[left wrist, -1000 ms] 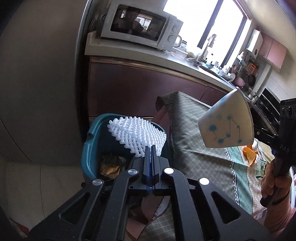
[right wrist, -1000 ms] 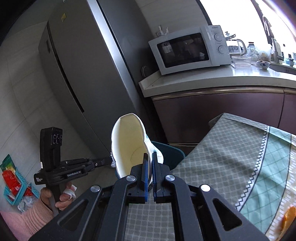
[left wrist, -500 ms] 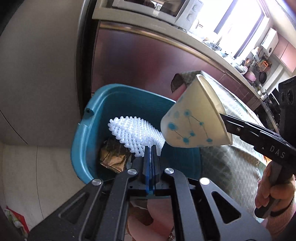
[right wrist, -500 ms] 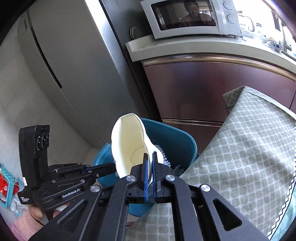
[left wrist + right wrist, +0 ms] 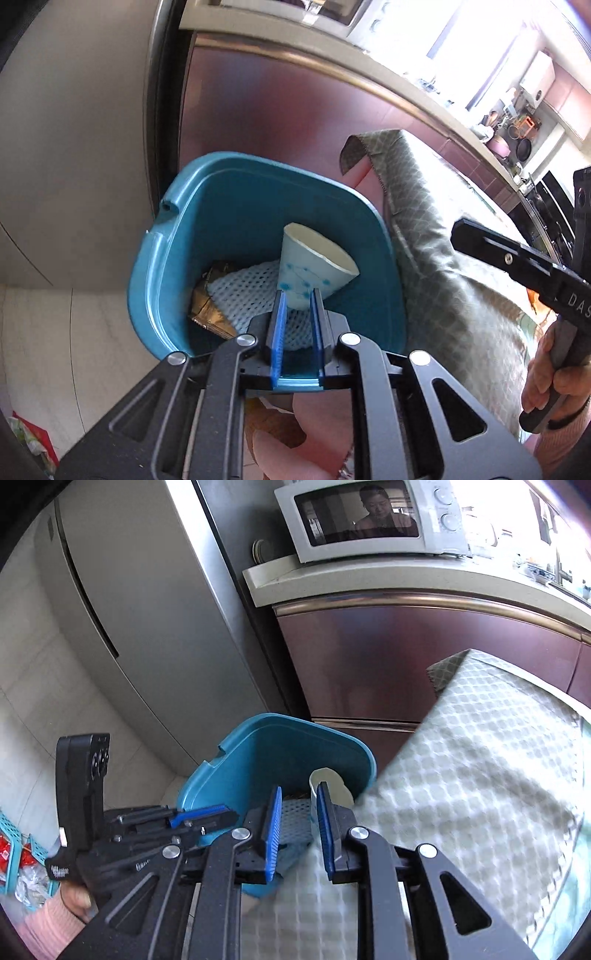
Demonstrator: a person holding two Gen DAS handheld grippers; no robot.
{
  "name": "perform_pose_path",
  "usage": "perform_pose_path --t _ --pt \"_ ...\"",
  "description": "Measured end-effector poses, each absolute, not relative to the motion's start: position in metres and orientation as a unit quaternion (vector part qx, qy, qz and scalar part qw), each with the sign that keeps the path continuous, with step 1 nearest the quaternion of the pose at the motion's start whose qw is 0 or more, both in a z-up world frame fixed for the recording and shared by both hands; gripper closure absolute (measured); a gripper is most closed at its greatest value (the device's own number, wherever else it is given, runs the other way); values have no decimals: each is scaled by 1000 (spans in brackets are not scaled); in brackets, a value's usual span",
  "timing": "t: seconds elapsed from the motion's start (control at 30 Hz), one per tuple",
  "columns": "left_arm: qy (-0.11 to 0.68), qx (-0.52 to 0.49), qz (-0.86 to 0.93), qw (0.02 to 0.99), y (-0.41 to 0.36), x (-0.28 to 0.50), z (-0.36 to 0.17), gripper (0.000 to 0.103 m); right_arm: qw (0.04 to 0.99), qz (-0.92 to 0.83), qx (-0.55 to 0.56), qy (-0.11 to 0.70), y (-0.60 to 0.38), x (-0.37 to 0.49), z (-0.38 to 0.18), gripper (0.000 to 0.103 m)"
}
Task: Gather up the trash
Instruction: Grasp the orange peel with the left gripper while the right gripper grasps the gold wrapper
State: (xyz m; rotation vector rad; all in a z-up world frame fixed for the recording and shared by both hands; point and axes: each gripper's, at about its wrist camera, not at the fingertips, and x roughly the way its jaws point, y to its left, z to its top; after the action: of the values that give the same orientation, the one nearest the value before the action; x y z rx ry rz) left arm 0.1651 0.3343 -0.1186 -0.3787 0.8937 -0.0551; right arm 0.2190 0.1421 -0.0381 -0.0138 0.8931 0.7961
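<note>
A teal plastic bin is seen on the floor beside the clothed table. Inside, a white paper cup with blue dots lies tilted on white foam netting, beside a crumpled brown wrapper.

bin: glossy teal plastic | cup: matt paper | net: white foam mesh

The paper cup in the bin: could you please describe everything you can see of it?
The paper cup is white and conical, printed with blue dots joined by thin lines, its inside plain cream. It lies tilted inside the teal bin, mouth facing up and right, resting on white foam netting. Neither gripper's pads touch it; its rim looks slightly squashed.
</note>
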Motion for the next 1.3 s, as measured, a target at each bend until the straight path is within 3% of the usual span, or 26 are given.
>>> perform_pose_path --t 0.3,0.53,1.03,1.3 --pt "365 -132 -97 917 280 146 -58 71 851 363 1 379 58 173 -6 77" --pt "338 -97 -205 913 194 143 -24 68 890 278 34 359 -57 135 8 72" --pt "382 -32 -331 862 22 148 -47 68 924 31 140 354 -276 63 -19 60" --pt "395 -19 -331 857 -19 164 -55 68 903 32 203 377 -301 63 -51 55"
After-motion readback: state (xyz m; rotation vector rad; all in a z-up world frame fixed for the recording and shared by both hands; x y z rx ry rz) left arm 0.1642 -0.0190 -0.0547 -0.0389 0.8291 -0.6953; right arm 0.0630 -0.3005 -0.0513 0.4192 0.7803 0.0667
